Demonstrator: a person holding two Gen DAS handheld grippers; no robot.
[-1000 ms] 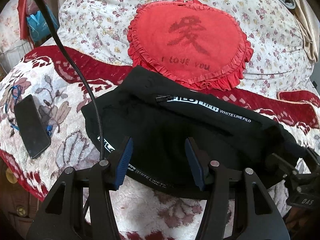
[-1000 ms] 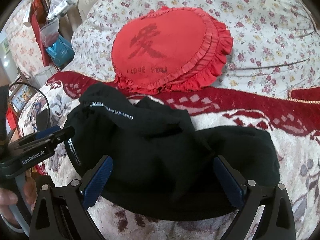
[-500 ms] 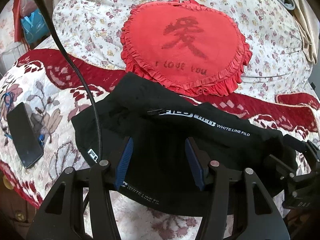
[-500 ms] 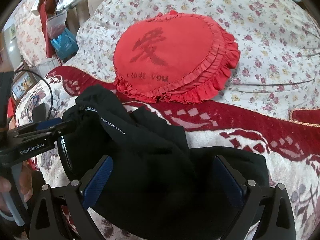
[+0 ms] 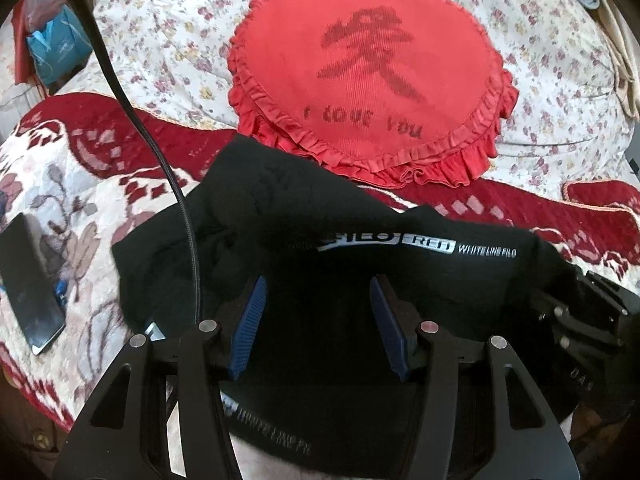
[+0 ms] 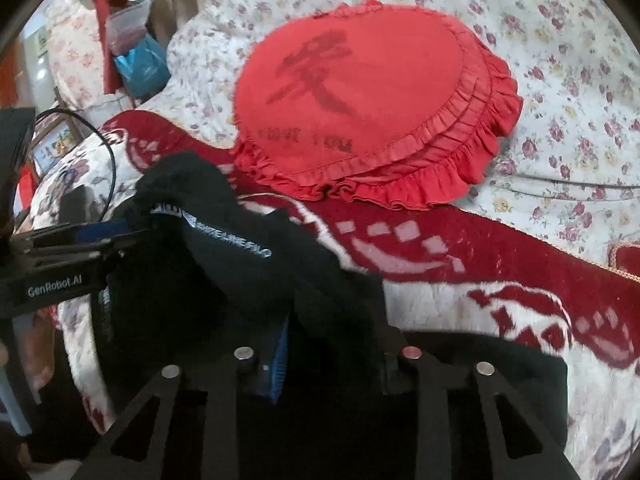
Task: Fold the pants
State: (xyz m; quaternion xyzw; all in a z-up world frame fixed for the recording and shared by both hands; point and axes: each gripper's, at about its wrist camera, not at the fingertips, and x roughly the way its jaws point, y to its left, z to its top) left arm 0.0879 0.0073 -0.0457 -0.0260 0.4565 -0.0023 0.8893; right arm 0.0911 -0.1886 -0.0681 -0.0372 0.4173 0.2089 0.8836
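A floral quilt (image 5: 168,40) covers the far part of a bed, with a red and cream patterned blanket (image 5: 80,184) spread over the near part. On the quilt rests a red heart-shaped cushion (image 5: 368,80) with a frilled edge, a dark Chinese character and the words "I love you".

Black pants (image 5: 320,240) lie bunched on the blanket just in front of the cushion, their far edge touching its frill. White lettering reading "white line" runs along one fold.

The left gripper (image 5: 318,324) hovers over the middle of the pants with its blue-padded fingers (image 5: 248,328) spread apart and cloth showing between them. The right gripper (image 6: 332,344) has its fingers drawn close together, pinching a raised fold of the black fabric; only one blue pad (image 6: 282,360) peeks out beside the cloth.

A black cable (image 5: 160,152) trails across the blanket and onto the pants. A dark phone (image 5: 28,284) lies flat on the blanket, well to the left of the pants.

At the far left, beside the bed, a blue plastic bag (image 6: 140,64) sits among clutter; its contents cannot be made out.
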